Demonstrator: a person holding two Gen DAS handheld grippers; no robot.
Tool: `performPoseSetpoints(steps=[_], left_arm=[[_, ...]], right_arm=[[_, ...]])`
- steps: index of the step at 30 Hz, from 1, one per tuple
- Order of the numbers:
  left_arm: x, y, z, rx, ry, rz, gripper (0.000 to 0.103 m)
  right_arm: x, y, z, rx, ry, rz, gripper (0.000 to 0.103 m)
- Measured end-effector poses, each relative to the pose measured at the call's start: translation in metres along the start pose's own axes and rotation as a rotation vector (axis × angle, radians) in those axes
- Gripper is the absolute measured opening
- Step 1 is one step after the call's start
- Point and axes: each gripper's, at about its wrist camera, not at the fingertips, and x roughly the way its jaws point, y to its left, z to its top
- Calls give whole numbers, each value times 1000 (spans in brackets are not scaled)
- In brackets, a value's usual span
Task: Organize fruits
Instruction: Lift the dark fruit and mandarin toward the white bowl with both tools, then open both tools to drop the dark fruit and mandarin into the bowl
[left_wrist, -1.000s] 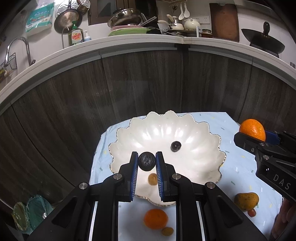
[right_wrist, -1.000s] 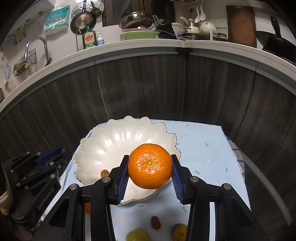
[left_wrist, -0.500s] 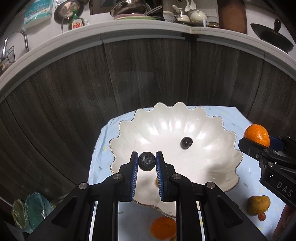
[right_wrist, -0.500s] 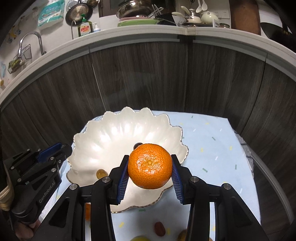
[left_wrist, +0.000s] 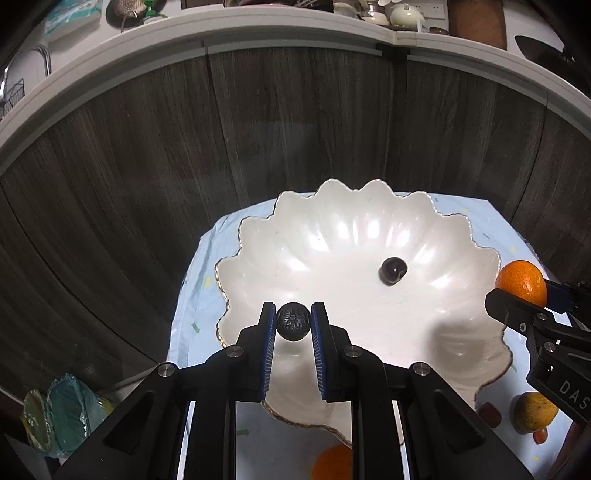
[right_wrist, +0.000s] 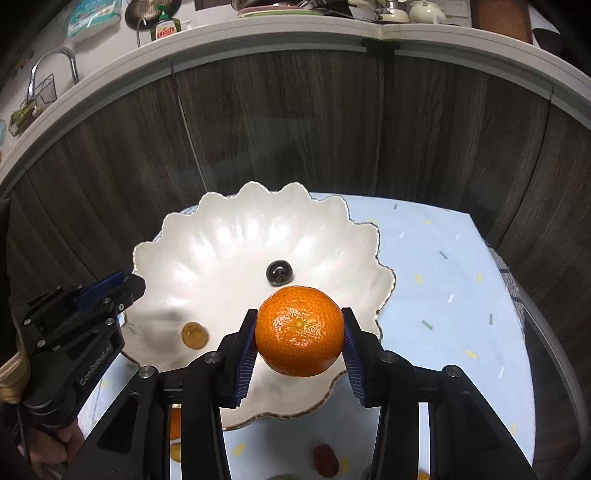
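Note:
A white scalloped bowl stands on a light blue cloth. One dark round fruit lies in its middle, and a small amber fruit lies near its left front. My left gripper is shut on a small dark wrinkled fruit above the bowl's near left rim. My right gripper is shut on an orange mandarin above the bowl's near right rim.
On the cloth near the bowl lie another mandarin, a yellow fruit and small red fruits. A dark wood cabinet front rises behind the table. A teal bag lies low at the left.
Both grippers have moved forward over the bowl with their fruits still held. The bowl looks larger and nearer in both views.

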Motion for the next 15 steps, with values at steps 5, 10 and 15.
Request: performPoseSetpoints(steps=[5,10,15], left_arm=[[8,0,-2,-2,23,-12,21],[8,-1,-4,-1,22,-6,41],[8,2,-3,-2,28,8,53]], right_arm=[[8,0,-1,-1,23,6,43],[15,0,-1,1,49,19,44],[11,3,1,-16,38,-3,61]])
